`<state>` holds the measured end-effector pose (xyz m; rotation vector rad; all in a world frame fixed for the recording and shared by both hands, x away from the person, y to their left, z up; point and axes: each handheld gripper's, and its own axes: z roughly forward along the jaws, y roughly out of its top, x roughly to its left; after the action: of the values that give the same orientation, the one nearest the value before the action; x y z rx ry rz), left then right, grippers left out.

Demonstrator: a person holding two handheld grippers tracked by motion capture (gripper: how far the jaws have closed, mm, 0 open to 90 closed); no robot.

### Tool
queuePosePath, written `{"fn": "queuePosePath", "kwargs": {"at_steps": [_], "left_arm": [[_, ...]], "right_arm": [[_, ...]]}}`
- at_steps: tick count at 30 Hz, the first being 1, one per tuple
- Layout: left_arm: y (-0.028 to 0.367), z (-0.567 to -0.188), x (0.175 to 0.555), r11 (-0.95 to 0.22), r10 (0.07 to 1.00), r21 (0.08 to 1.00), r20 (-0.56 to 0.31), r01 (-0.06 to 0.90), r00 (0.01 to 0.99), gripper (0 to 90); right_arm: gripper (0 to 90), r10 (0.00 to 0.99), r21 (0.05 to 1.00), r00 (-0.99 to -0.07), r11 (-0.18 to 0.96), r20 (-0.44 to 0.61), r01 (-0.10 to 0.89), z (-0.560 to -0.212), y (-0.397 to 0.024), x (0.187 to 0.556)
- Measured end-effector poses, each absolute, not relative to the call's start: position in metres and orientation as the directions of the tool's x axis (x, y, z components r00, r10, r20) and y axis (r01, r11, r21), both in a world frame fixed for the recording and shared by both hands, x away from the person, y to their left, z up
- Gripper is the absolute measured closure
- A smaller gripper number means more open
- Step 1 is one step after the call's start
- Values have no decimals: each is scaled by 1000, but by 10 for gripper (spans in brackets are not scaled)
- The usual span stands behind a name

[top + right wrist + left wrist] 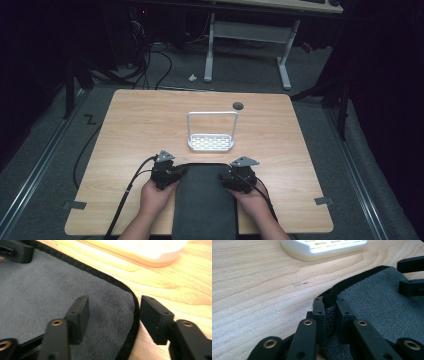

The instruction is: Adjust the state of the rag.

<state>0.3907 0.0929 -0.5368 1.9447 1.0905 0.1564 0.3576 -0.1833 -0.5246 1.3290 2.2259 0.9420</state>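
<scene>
We are pinching the far left corner of the grey towel (205, 200), lying at the tabletop's (140, 125) near edge, with our left gripper (330, 315) fingers clamped, while our right gripper (113, 317) fingers are standing apart astride its right corner, readying to lift both corners evenly.
</scene>
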Motion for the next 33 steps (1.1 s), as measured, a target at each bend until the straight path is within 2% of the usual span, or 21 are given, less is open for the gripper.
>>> {"fn": "queuePosePath", "kwargs": {"at_steps": [4, 8, 21, 25, 33], "left_arm": [[93, -537, 390, -232, 742, 742, -283, 629, 608, 792], [93, -537, 390, -231, 742, 742, -284, 630, 607, 785], [94, -537, 391, -228, 739, 740, -292, 633, 608, 789], [92, -537, 389, -236, 744, 744, -276, 625, 609, 789], [93, -536, 389, -229, 748, 750, -272, 620, 606, 787]], "right_arm": [[377, 883, 702, -468, 313, 32, 640, -528, -183, 359], [419, 881, 712, -472, 311, 33, 630, -529, -182, 356], [747, 861, 723, -499, 283, 98, 630, -529, -179, 352], [782, 852, 726, -517, 301, 87, 619, -529, -178, 352], [793, 851, 746, -522, 312, 55, 588, -530, -178, 348]]}}
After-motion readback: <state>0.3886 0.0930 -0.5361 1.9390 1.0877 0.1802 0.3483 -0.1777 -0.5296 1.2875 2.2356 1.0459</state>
